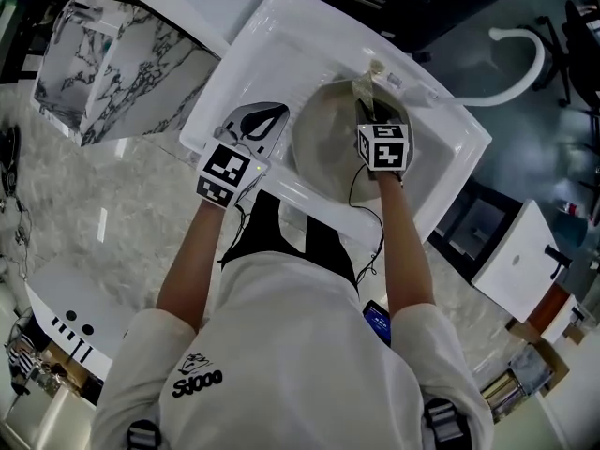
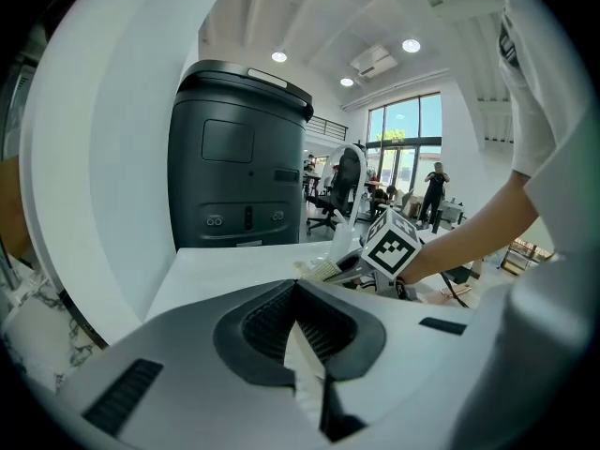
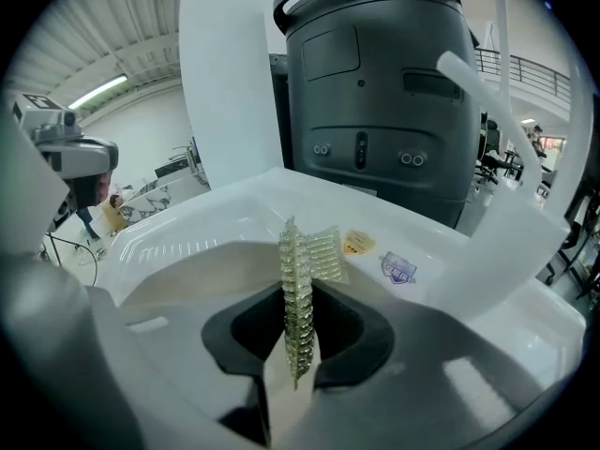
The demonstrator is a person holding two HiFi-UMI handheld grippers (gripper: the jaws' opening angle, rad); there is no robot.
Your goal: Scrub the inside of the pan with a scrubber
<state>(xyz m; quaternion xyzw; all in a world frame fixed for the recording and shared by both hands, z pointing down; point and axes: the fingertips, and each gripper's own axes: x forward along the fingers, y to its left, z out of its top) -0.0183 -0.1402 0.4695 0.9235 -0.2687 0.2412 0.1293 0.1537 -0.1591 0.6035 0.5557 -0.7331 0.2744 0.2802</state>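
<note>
A pale round pan [image 1: 328, 148] lies in the white sink [image 1: 281, 26]. My left gripper [image 1: 274, 115] is at the pan's left side, its jaws shut on a thin white edge [image 2: 305, 359] that looks like the pan's rim. Over the pan's far part, my right gripper [image 1: 370, 111] is shut on a yellowish mesh scrubber [image 3: 298, 289], which stands on edge between the pads and sticks out beyond them [image 1: 364, 90]. The left gripper view shows the right gripper's marker cube [image 2: 389, 245] and the scrubber [image 2: 322, 270]. I cannot tell whether the scrubber touches the pan.
A white curved faucet [image 1: 525, 64] arches at the sink's far right [image 3: 525, 157]. A tall dark grey bin [image 3: 375, 92] stands behind the sink [image 2: 239, 167]. A marbled counter block [image 1: 112, 54] is at the left. Stickers [image 3: 398, 268] mark the sink's back ledge.
</note>
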